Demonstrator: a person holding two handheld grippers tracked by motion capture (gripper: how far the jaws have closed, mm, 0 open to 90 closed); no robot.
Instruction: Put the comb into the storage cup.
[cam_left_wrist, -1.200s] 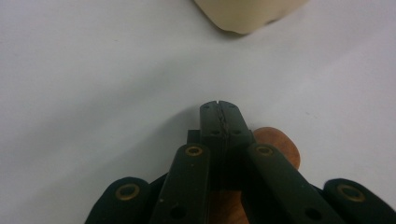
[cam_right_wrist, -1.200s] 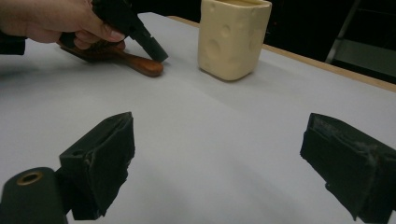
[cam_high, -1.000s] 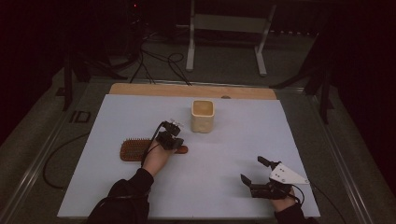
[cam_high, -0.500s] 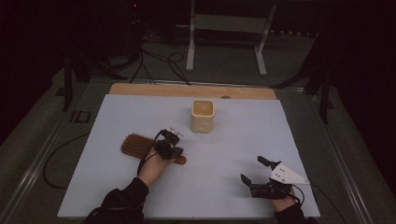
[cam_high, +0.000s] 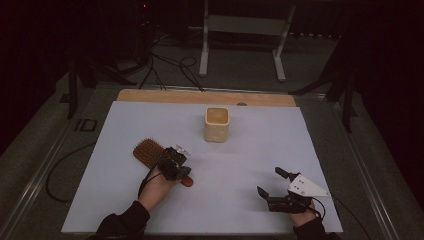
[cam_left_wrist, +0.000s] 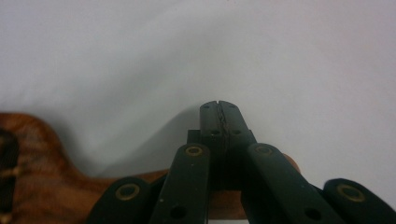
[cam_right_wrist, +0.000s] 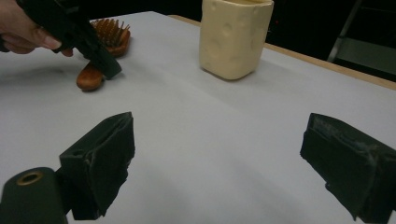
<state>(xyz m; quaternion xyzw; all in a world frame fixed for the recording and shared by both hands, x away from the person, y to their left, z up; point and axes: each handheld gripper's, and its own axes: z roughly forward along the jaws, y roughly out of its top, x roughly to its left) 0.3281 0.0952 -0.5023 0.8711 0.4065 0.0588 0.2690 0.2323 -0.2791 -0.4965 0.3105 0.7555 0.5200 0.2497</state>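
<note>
Under the left gripper (cam_high: 176, 163), the wooden hairbrush (cam_high: 150, 152) lies flat, handle beneath the closed jaws, which meet tip to tip on nothing. Risk: shut jaws may only shove or spin the brush across the white table (cam_high: 240, 150). Left hand low, gripper pitched downward. Right gripper (cam_high: 274, 186) rests well apart, jaws wide, empty, aimed toward the cream cup (cam_high: 217, 124).

Left gripper (cam_high: 175, 162): black linkage arms with brass-coloured rivets, black ridged pads, thin black cable. Right gripper (cam_high: 272, 185): black jaws with worn rubbery pads, one brass-ringed pivot, grey three-cornered plate dotted with small holes. Person: dark long sleeves (cam_high: 122, 225).
</note>
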